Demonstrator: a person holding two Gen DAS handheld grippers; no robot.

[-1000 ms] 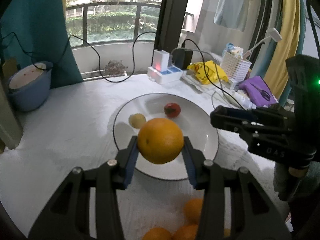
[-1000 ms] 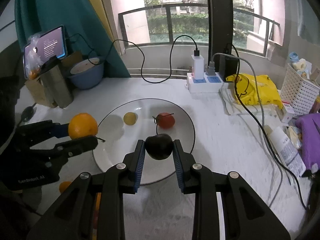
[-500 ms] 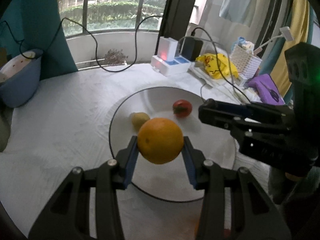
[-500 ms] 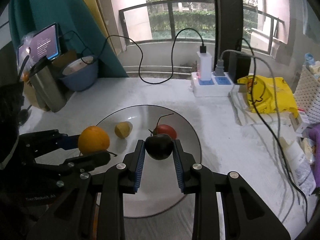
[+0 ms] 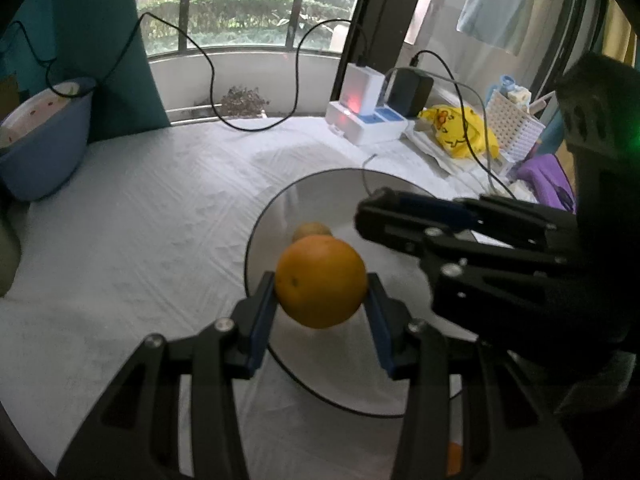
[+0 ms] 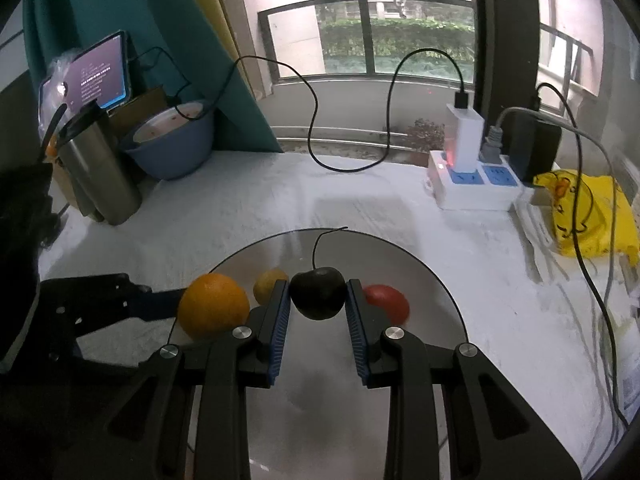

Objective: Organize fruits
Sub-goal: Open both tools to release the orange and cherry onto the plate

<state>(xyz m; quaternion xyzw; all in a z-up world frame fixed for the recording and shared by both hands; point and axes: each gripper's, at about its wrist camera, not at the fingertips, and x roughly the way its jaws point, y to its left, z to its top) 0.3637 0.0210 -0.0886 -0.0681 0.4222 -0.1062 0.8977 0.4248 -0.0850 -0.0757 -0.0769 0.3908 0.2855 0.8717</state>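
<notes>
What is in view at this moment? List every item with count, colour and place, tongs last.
plate: 1, white, middle of the table
orange: 1, orange, held over the plate's left side
dark cherry: 1, near black with stem, held over the plate
small yellow fruit: 1, on the plate
small red fruit: 1, on the plate
basin: 1, blue, far left
steel tumbler: 1, silver, left edge
tablet: 1, lit screen, behind the tumbler
power strip: 1, white, far right
yellow bag: 1, right
left tongs: black, shut on the orange
right tongs: black, shut on the cherry
</notes>
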